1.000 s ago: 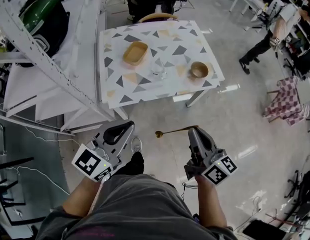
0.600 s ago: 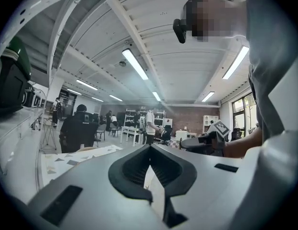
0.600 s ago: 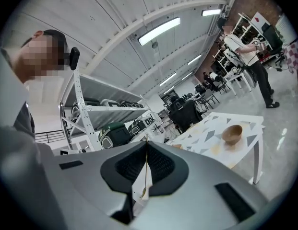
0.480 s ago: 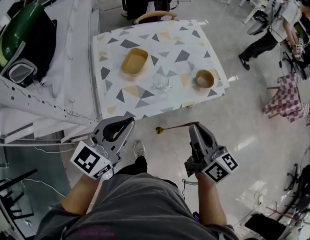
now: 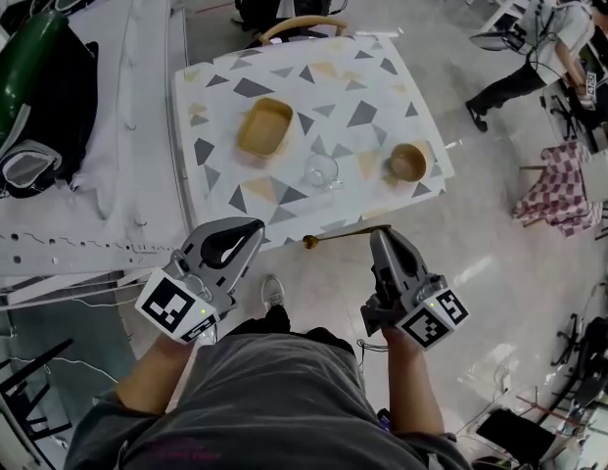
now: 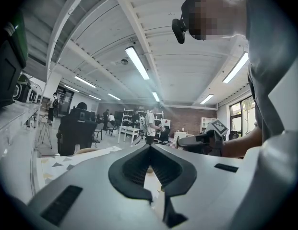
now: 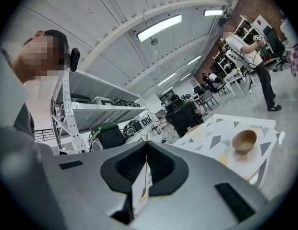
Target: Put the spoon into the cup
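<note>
A clear glass cup (image 5: pixel 321 171) stands near the front of the triangle-patterned table (image 5: pixel 372 76). My right gripper (image 5: pixel 381 236) is shut on the handle of a gold spoon (image 5: pixel 343 234), which sticks out to the left with its bowl over the table's front edge. In the right gripper view the spoon (image 7: pixel 145 172) shows edge-on between the closed jaws. My left gripper (image 5: pixel 251 229) hovers shut and empty just short of the table's front left edge; its closed jaws (image 6: pixel 149 148) hold nothing.
A wooden rectangular dish (image 5: pixel 265 125) and a round wooden bowl (image 5: pixel 408 162) also sit on the table. A metal rack with bags (image 5: pixel 49 116) fills the left. A chair (image 5: pixel 302 29) stands behind the table. A person (image 5: pixel 538 37) stands far right.
Both grippers have come closer to the table. The spoon's bowl now reaches the table's front edge. The right gripper still holds the spoon.
</note>
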